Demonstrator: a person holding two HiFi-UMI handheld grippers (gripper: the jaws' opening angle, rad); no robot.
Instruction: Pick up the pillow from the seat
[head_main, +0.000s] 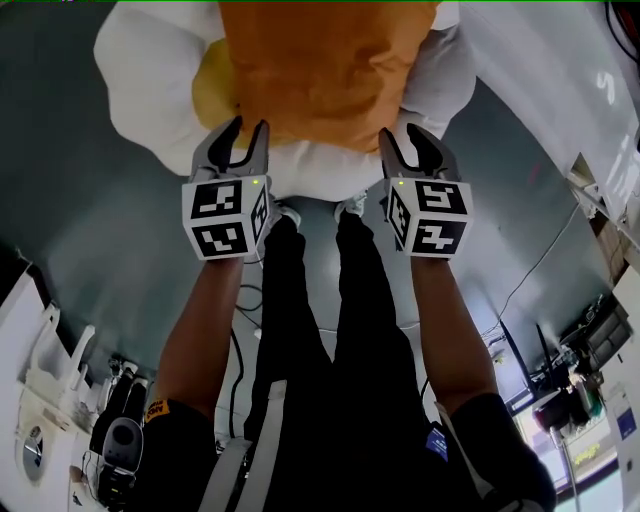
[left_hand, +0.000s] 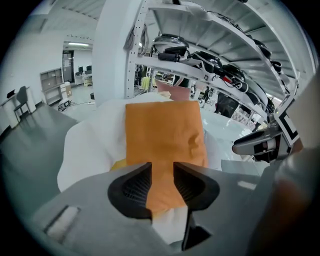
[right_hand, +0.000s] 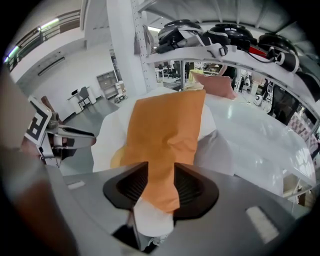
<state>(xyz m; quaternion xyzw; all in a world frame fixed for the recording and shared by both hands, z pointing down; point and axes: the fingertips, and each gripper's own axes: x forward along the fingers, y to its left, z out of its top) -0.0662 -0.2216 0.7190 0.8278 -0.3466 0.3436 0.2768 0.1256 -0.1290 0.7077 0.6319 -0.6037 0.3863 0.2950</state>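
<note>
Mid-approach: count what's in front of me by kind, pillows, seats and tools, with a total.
Orange pillow: 1
White seat: 1
Tools: 2 (left tool, right tool, both open)
Yellow patch under the pillow: unclear what it is, not counted
Total: 4

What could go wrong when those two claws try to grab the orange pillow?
The open left gripper and right gripper hang over the near edge of the soft orange fabric pillow, where the white padded seat bulges out. They might pinch seat cover along with the pillow, or instead of it. Gripped only at that edge, the floppy pillow could sag and slip free.
</note>
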